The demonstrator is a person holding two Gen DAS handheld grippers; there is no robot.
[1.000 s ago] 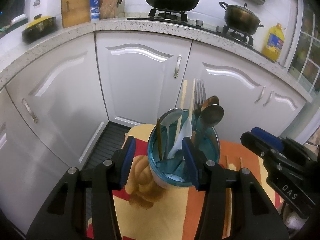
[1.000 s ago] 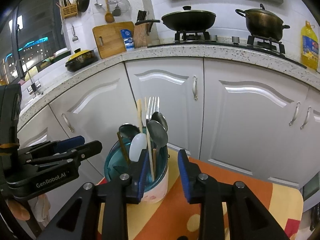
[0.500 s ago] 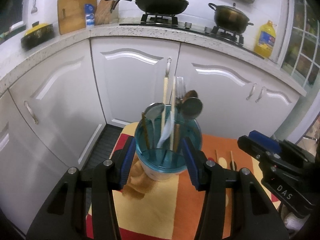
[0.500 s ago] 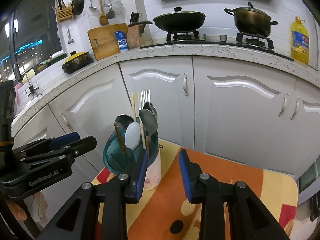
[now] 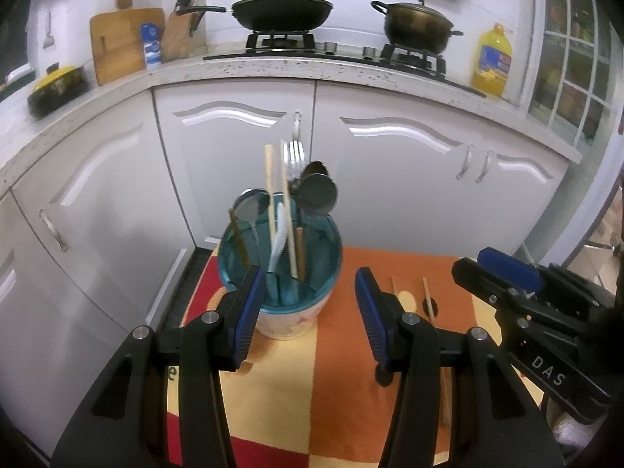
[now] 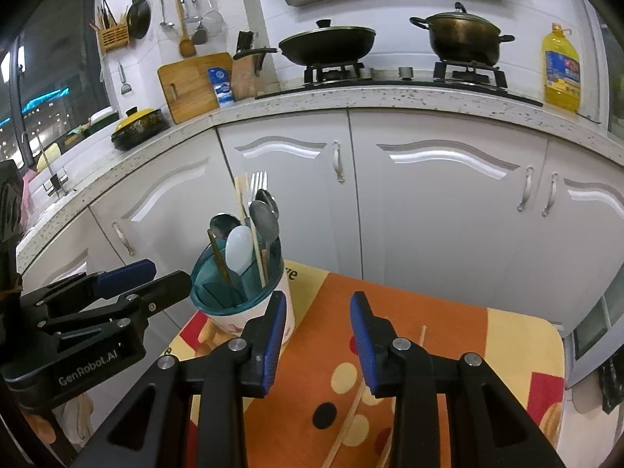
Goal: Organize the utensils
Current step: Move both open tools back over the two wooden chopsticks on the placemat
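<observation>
A: What does the right wrist view give you that the left one lacks?

B: The wall rack of hanging tools (image 6: pixel 183 19) over the counter, and the left gripper (image 6: pixel 163 280) from the side, its fingers level with the utensil holder's (image 6: pixel 238 292) rim. The left wrist view instead shows the right gripper (image 5: pixel 483 269) coming in from the right edge, and a glazed door (image 5: pixel 573 62) behind the oil bottle (image 5: pixel 490 62).

A: Are the grippers holding anything?

B: No. The left gripper (image 5: pixel 308 308) stands wide, its left pad in front of the holder's (image 5: pixel 280 273) wall, and I see no pinch. The right gripper (image 6: pixel 314 331) has a clear gap with only the orange and yellow mat (image 6: pixel 448 323) between its pads.

A: What is hard to read?

B: The loose pieces on the mat. In the left view there are thin sticks (image 5: pixel 429 300) and a pale spoon-like shape (image 5: pixel 406 299), partly covered by the right finger (image 5: pixel 374 323). The right view shows only a slim stick (image 6: pixel 422 336) behind its own finger.

A: And the holder's contents?

B: It sits at the mat's near-left corner, teal insert in a white cup. Upright in it: a fork (image 6: pixel 258 183), pale chopsticks (image 5: pixel 270 195), metal spoons (image 6: pixel 264 220), a white plastic spoon (image 6: pixel 238 249) and a brown stick (image 5: pixel 238 240).
</observation>
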